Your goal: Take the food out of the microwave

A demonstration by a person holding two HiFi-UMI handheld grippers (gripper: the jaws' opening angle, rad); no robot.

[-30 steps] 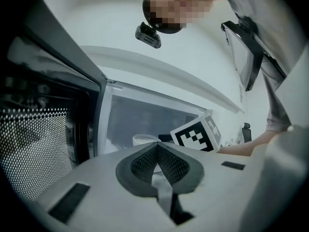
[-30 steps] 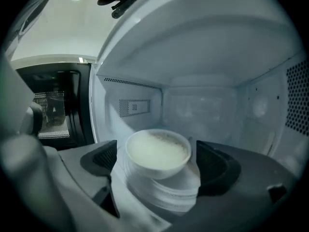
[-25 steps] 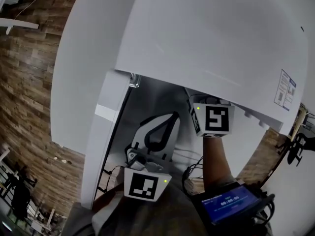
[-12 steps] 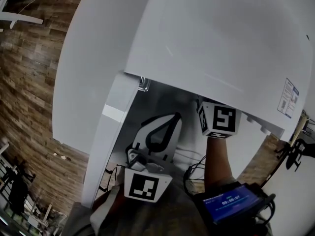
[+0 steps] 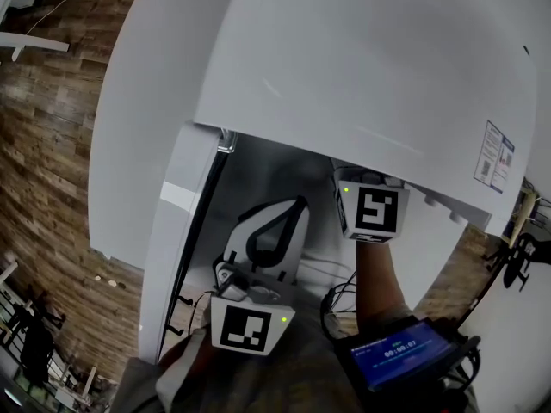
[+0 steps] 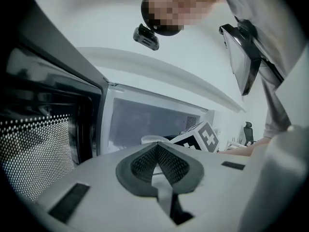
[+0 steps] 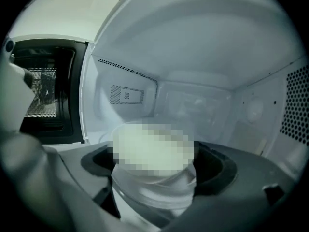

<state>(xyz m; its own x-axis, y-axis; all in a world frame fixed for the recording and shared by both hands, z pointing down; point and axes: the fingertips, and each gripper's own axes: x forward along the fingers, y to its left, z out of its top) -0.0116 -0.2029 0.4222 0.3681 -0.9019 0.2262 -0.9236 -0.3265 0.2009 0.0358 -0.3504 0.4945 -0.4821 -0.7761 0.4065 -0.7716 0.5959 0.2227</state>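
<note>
The white microwave fills the head view from above, its door swung open to the left. My right gripper reaches into the cavity, so only its marker cube shows below the top's edge. Its jaws are shut on a translucent food container with pale contents, both pads against its sides. My left gripper hovers outside in front of the opening, shut and empty. In the left gripper view its closed tips point at the cavity, where the container's rim and the right cube appear.
The dark mesh window of the door stands close on the left of the left gripper. White cavity walls surround the container. A lit screen and cables lie near the person's arm. Wood flooring runs along the left.
Only the head camera has swayed a little. Both grippers keep their places, the right one still inside the cavity.
</note>
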